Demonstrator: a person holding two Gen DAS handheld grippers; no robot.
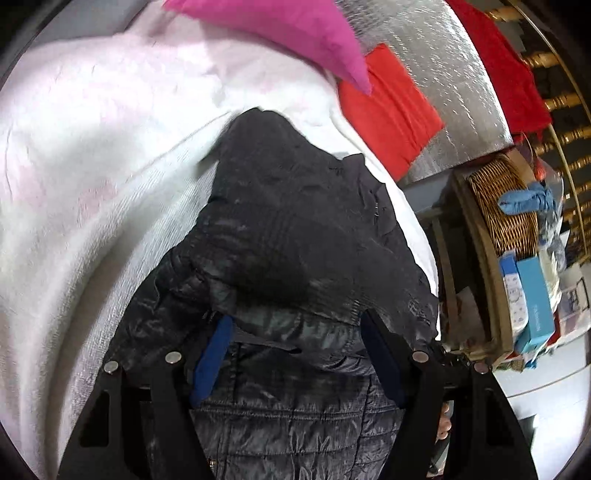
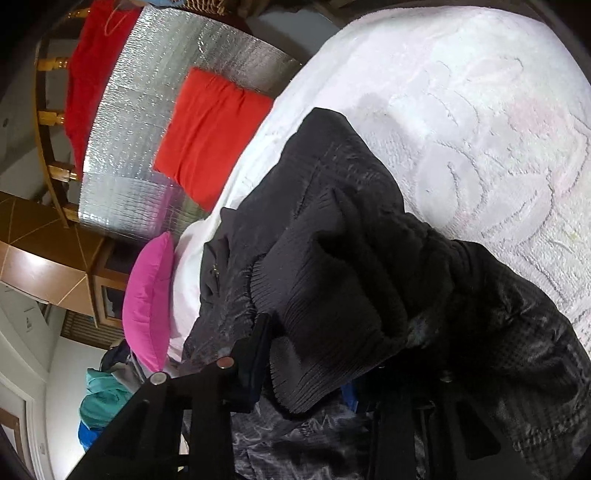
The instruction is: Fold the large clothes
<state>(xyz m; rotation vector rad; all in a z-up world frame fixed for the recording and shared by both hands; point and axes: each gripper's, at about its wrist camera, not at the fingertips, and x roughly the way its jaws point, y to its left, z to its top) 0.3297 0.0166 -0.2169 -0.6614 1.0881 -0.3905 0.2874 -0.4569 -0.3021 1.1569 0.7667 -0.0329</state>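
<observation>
Garment: black quilted puffer jacket [image 1: 295,236], bunched in a heap on the bed, its shiny stitched panels nearest both cameras
Surface: white textured bedspread [image 1: 92,177] under the jacket, bare on the whole side away from the pillows
Left gripper [image 1: 295,354]: jaws wide, 2 blue-padded fingers [image 1: 210,362] straddling a fold of jacket; fabric lies between them, pads not visibly pressing
Right gripper [image 2: 332,354]: 1 finger [image 2: 258,354] seen against a ribbed black fold [image 2: 325,332]; the other is buried in cloth, so grip or gap cannot be told
Jacket edge: far hem reaches toward the pillows but stays apart from them
Pillows: magenta cushion [image 1: 280,33] overlapping a red-orange cushion [image 1: 391,107], both at the bedspread's margin
Backing: silver quilted foil panel [image 1: 458,85] behind the cushions, red cloth [image 1: 506,70] draped over a wooden rail
Bedside: woven wicker basket [image 1: 498,206] and blue cartons [image 1: 535,306] on a shelf just past the mattress edge
Floor side: teal and blue clothes pile [image 2: 103,402] below the magenta cushion
</observation>
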